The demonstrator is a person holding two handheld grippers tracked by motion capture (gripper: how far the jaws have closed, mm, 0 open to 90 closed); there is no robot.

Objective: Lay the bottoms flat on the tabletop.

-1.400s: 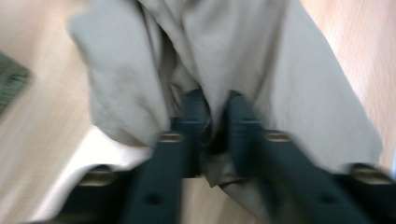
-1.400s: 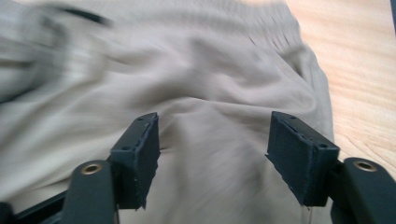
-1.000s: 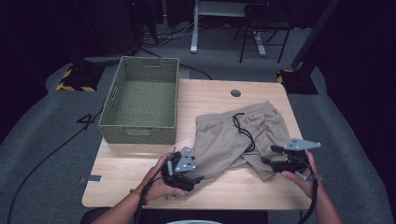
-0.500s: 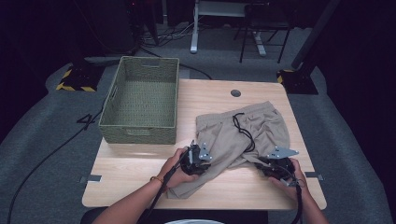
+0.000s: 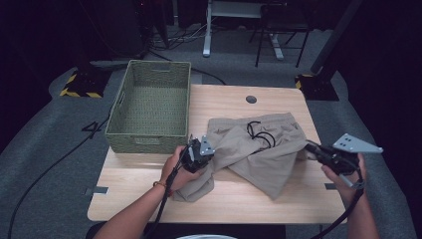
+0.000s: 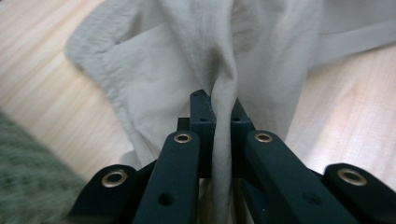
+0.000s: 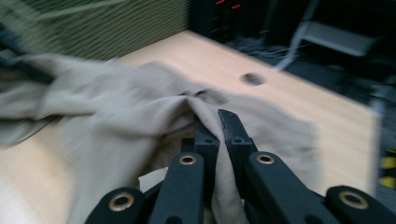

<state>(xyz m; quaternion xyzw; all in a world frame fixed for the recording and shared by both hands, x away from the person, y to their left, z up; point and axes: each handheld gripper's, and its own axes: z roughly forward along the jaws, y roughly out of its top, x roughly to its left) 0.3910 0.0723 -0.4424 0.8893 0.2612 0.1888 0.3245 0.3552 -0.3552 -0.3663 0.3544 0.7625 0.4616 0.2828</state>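
A large digit "4" (image 5: 92, 130) is marked on the grey floor (image 5: 50, 164) left of the table.

Light wooden table (image 5: 278, 199), green woven basket (image 5: 152, 107), crumpled beige shorts (image 5: 259, 149)

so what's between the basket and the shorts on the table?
In the high view, the left gripper, shut on a fold of the shorts, sits between them, just off the green basket. Otherwise a bare strip of table.
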